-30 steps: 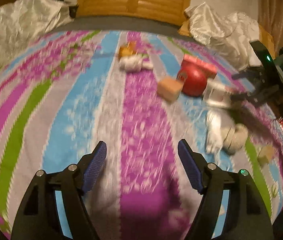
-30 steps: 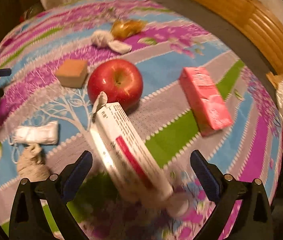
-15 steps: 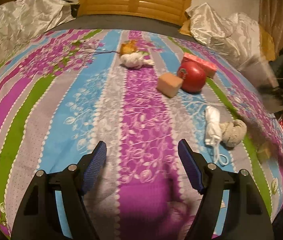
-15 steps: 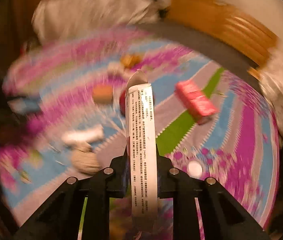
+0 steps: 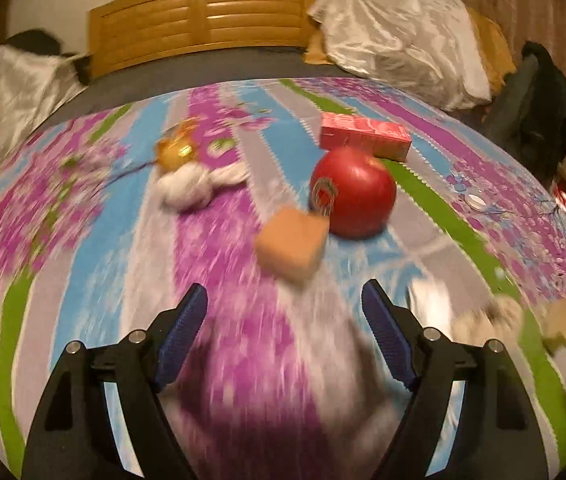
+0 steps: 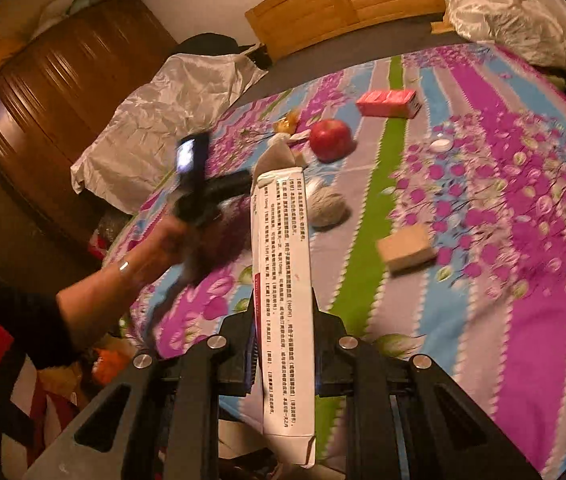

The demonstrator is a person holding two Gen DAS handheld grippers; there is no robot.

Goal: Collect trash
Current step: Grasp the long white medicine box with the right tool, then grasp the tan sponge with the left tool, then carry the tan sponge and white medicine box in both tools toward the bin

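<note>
1. While the right tool (image 6: 283,356) clamps the white box (image 6: 283,300) above the bed (image 6: 543,240), carry it level.
2. Left tool (image 5: 283,320), empty and widening, should centre on the cube (image 5: 291,242) beside the apple (image 5: 353,194).

The white carton (image 6: 285,300) bears columns of small printed Chinese characters, too small to read. The apple (image 5: 353,192) carries a sticker, blurred past reading.

My left camera looks down low over bed (image 5: 243,360) toward headboard (image 5: 203,20). My right camera sits higher, farther back. Both see apple (image 5: 353,194).
</note>
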